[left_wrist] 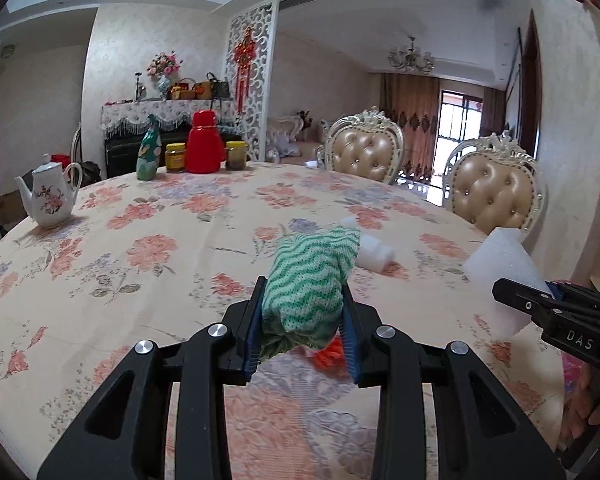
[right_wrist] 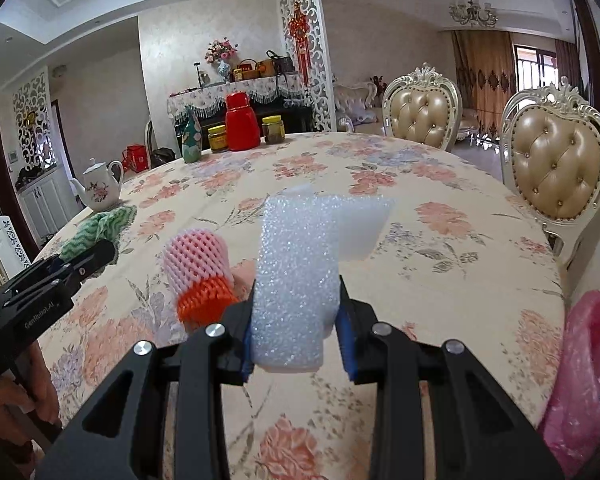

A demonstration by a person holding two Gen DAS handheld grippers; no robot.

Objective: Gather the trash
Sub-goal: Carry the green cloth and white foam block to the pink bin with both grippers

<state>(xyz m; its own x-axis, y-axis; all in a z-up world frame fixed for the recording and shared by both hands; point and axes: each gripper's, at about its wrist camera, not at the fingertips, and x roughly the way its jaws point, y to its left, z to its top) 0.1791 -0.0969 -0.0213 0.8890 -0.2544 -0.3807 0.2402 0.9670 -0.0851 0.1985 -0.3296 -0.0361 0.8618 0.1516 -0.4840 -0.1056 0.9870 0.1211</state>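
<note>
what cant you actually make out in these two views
- Right wrist view: the pink plastic bag is cut off by the frame edge, so its contents and full shape are hidden.
- Left wrist view: the orange foam net is mostly hidden behind the green cloth in the left gripper.
- Both views: labels on the jars are too small to read.
- The white foam sheet in the right gripper hides the table behind it.

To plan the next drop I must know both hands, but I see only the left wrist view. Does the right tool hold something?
Observer: Yes. The right tool is shut on a white bubbly foam sheet.
Operator: Does other trash lie near it?
Observer: Yes. A pink foam net sleeve and an orange foam net lie together on the floral tablecloth, just left of that tool.
</note>
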